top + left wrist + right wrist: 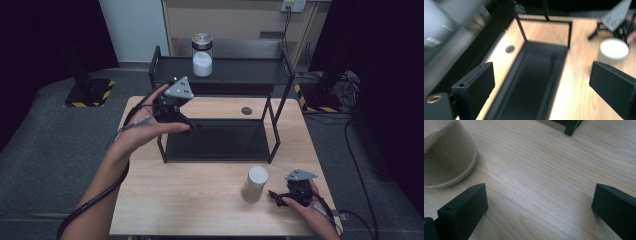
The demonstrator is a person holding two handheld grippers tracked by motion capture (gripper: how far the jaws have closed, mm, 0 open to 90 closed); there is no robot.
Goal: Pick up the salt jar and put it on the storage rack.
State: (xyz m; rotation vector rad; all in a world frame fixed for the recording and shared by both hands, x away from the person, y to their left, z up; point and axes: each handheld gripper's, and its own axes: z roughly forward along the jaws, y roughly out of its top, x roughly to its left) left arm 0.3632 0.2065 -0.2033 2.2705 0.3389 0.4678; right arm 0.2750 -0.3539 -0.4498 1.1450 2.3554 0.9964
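- Pale wood is lying under everything here, and the black two-tier rack point(220, 100) standing on this table point(200, 200) is serving as my landmark.
- I am holding my left gripper point(192, 125) at the rack's left end, beside the lower shelf, with its jaws spread wide and gripping nothing.
- I am resting my right gripper point(274, 196) on the table in front of the rack's right leg, jaws also wide apart and gripping nothing.
- Just beside that right gripper, in front of the rack, the white-lidded jar point(255, 183) is standing upright on the wood.
- On the rack's top shelf a second jar point(202, 55), half filled with white powder, is standing upright.
- As I am judging it, the white-lidded jar is the next thing to pick up; I should be squaring the jaws around its body below the lid, closing gently, and lifting straight so it is not tipping.
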